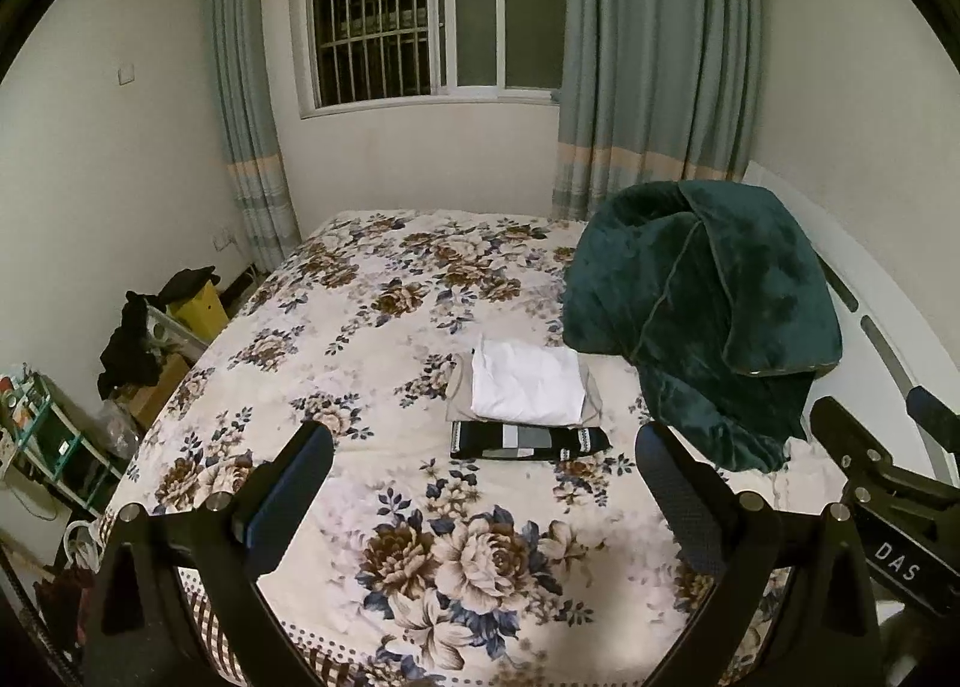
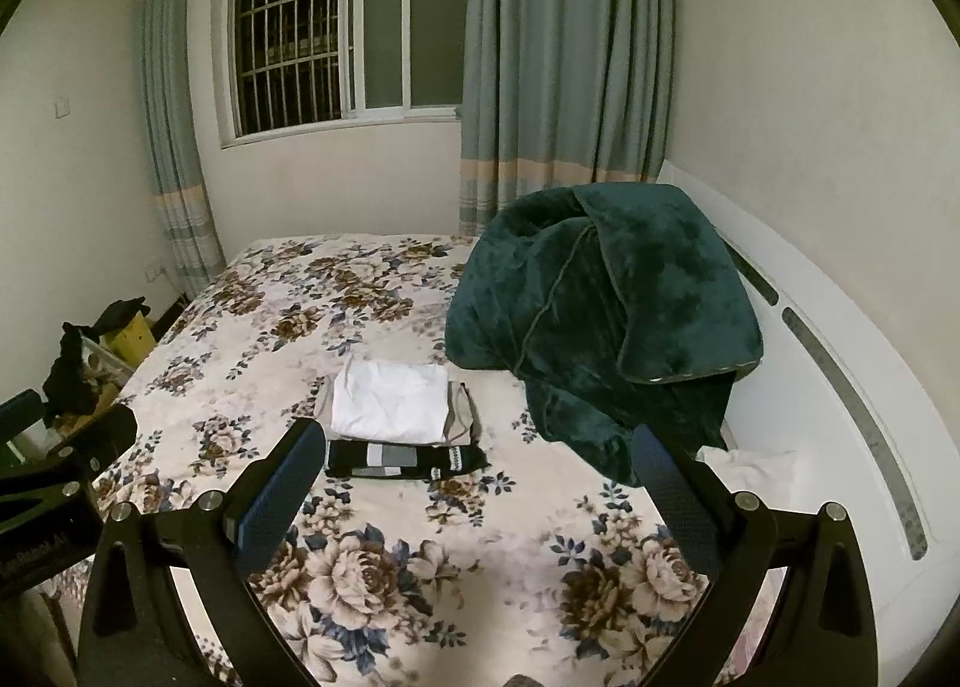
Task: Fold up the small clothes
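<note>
A: Left gripper, what does it hold?
B: Nothing; fingers spread wide, hovering near the bed's front edge.
A: The clothes?
B: Mid-bed: white garment folded on a beige piece above a striped one, stacked, likely to stay tidy.
A: Right gripper?
B: Equally wide, empty. Green blanket is heaped by the right edge.

White capitals "DAS" stand on the black body of my right gripper, seen at the lower right edge of my left wrist view; any lettering beyond those three is cut off. On the black body of my left gripper, at the lower left edge of my right wrist view, faint pale lettering appears to end in "Robot.AI"; its first characters are too dim to read
</note>
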Tool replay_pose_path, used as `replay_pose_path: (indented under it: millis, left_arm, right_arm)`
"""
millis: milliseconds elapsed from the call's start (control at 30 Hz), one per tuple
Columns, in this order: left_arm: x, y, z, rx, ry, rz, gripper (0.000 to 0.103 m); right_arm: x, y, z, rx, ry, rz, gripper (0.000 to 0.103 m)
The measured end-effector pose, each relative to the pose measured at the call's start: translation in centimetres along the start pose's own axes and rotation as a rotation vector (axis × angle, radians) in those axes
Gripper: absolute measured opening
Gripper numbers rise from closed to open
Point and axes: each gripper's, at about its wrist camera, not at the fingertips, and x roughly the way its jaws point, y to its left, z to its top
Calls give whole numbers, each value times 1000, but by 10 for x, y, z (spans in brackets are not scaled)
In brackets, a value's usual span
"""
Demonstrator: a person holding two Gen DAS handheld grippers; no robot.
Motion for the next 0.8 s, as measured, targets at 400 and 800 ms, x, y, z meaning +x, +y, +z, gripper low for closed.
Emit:
replay_pose_path:
  millis: [400, 800]
  left_arm:
    - [-4, 4, 1, -5, -10, 19, 103]
    - [-5, 5, 0, -4, -8, 30, 103]
  right_arm:
    - [7, 3, 4, -4, -1, 13, 103]
    - [10, 5, 7, -5, 1, 23, 103]
